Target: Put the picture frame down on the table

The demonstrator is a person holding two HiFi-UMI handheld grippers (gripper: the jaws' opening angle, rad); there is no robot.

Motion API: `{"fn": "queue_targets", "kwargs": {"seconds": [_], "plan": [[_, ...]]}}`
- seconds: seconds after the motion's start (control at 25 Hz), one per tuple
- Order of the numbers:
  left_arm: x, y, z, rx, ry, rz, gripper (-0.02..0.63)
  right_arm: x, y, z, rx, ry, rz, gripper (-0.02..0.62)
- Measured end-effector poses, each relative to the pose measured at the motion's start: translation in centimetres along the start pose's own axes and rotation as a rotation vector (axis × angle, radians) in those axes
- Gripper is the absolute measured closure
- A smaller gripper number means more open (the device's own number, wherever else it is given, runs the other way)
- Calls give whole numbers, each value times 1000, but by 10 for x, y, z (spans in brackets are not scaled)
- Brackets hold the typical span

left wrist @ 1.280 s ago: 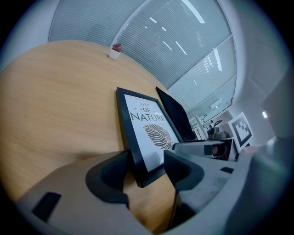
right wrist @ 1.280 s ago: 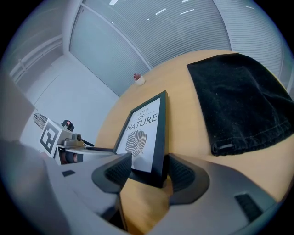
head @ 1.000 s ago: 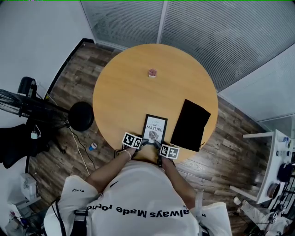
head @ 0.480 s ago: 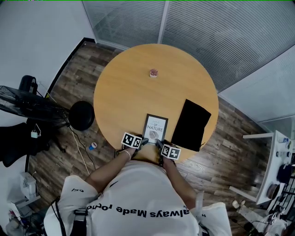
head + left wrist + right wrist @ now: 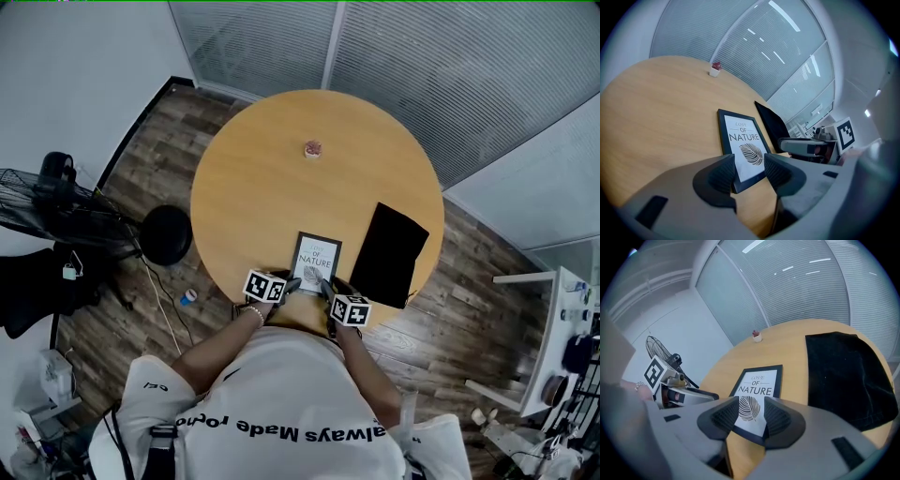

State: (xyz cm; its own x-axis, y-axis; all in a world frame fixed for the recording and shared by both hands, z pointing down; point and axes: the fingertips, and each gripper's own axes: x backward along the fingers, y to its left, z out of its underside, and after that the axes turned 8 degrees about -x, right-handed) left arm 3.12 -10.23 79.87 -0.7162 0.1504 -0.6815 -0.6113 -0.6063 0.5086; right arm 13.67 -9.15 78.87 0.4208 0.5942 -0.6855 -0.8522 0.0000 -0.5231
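Observation:
The black picture frame [image 5: 315, 260] with a leaf print and the words "LOVE OF NATURE" lies flat on the round wooden table [image 5: 262, 187], close to its near edge. My left gripper [image 5: 292, 283] sits at the frame's near left corner and my right gripper [image 5: 325, 287] at its near right corner. In the left gripper view the frame [image 5: 740, 140] shows through the gap of the open left gripper [image 5: 750, 165]. The right gripper view has the frame [image 5: 759, 385] beyond the open right gripper [image 5: 751, 416]. Neither pair of jaws presses on the frame.
A black cloth [image 5: 388, 253] lies right of the frame and overhangs the table's edge. A small potted plant [image 5: 312, 149] stands on the far side. On the wooden floor to the left are a fan [image 5: 56, 202] and a round black base [image 5: 166, 235].
Both grippers have drawn back a little from the frame toward the person and apart from each other. The frame has stayed in place on the table.

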Motion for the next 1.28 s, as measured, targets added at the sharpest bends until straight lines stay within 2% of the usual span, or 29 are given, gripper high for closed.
{"fn": "queue_targets", "kwargs": {"seconds": [0.36, 0.52, 0.88, 1.28], "plan": [[32, -15, -32, -64, -135, 7, 465, 29, 26, -28, 122, -84, -61, 459], [52, -22, -54, -148, -209, -24, 511, 50, 41, -48, 177, -154, -86, 470], [89, -54, -95, -257, -341, -23, 543, 93, 79, -88, 350, -290, -98, 506], [125, -86, -135, -330, -461, -23, 560, 129, 112, -119, 394, -385, -140, 522]]}}
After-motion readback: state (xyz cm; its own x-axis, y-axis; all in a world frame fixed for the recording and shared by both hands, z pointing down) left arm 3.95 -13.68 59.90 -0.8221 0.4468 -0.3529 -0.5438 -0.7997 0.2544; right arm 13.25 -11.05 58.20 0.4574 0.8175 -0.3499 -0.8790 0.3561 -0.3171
